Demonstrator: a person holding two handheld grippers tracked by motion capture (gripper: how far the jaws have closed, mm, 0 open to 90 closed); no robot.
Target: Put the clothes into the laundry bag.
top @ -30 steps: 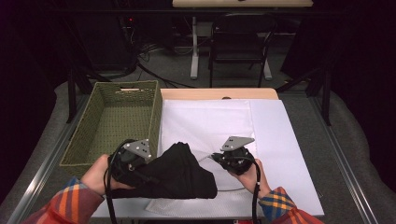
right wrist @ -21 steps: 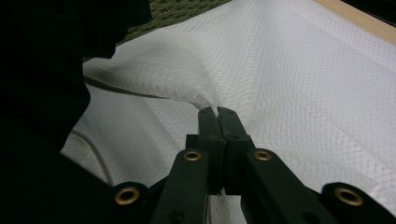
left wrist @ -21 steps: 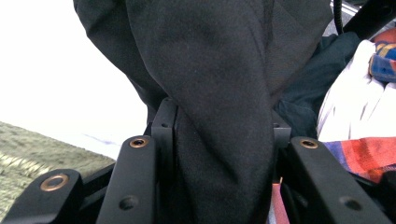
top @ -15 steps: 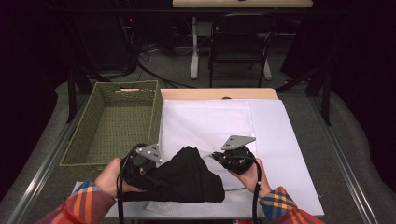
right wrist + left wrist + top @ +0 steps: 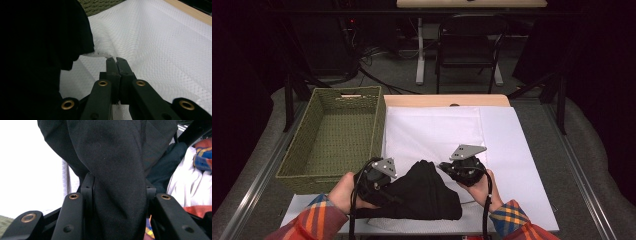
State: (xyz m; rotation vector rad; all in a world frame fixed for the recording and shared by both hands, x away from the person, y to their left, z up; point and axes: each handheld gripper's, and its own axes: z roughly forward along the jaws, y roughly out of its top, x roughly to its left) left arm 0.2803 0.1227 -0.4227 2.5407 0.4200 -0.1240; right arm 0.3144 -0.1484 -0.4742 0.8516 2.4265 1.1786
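left gripper (image 5: 379,181) — pinching black garment (image 5: 422,192), now closer to basket (image 5: 337,135) | right gripper (image 5: 116,60) — jaws pressed together, unmoved | white mesh sheet (image 5: 512,150)

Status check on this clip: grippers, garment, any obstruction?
Left gripper clamped on black garment. Right gripper shut, pinching white mesh cloth. Garment bunched on cloth beside wicker basket. Nothing in the way.

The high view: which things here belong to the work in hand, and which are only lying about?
In the work:
- black garment, clamped in the left gripper
- white mesh cloth, pinched by the right gripper
- green wicker basket, probably its destination

Lying about:
- chair behind the table
- cables on the floor
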